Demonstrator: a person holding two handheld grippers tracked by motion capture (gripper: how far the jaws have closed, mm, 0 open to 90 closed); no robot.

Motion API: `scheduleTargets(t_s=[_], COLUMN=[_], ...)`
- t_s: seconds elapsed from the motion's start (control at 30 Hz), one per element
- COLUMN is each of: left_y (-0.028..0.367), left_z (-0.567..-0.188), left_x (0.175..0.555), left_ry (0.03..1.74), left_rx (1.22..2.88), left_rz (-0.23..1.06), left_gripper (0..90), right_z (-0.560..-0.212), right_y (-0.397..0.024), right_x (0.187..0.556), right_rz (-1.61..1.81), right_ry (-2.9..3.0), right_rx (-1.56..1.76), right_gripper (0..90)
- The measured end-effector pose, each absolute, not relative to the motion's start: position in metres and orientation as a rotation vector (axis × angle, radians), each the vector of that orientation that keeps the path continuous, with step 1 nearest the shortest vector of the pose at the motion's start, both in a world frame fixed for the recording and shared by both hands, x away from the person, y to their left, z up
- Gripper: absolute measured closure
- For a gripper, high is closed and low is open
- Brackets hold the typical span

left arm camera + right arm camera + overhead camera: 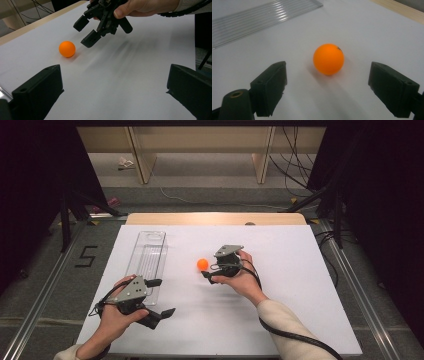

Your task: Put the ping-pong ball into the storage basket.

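An orange ball [202,264] rests on the white board [290,290], right of a clear plastic tray [147,257]. My right gripper [209,267] stands open just right of the ball, its jaws pointing at it without touching. In the right gripper view the ball [328,59] lies a little ahead of the gap of that gripper [330,87]. My left gripper [162,297] is open and empty near the front left, beside the tray's near end. The left gripper view looks between its wide jaws [113,92] at the ball [67,48] and the right gripper [85,32].
The ribbed clear tray [262,20] lies lengthwise on the board's left part and looks empty. A wooden table edge [215,218] runs behind the board. Cables, metal rails and dark stands surround the table on the floor.
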State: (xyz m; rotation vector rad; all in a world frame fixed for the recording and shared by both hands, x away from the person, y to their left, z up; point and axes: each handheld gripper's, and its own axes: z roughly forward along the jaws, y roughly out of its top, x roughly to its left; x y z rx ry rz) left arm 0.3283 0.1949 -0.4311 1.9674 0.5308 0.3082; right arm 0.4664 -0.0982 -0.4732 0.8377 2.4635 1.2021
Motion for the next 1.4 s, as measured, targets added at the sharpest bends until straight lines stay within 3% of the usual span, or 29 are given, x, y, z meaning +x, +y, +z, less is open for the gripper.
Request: scheduleTargets(t_s=[0.77, 1.4], left_y=[0.196, 0.196], left_z=[-0.431, -0.431], left_x=[0.328, 0.328], left_ry=[0.529, 0.527], left_rx=[1.967, 1.966], left_rz=[0.305, 0.302], left_gripper=[0.0, 0.0], right_z=[-0.490, -0.498], right_y=[-0.071, -0.063], right_x=[0.487, 0.492], right_rz=[1.144, 1.092], right_ry=[2.501, 2.498], right_rx=[0.839, 0.833], right_gripper=[19.7, 40.6])
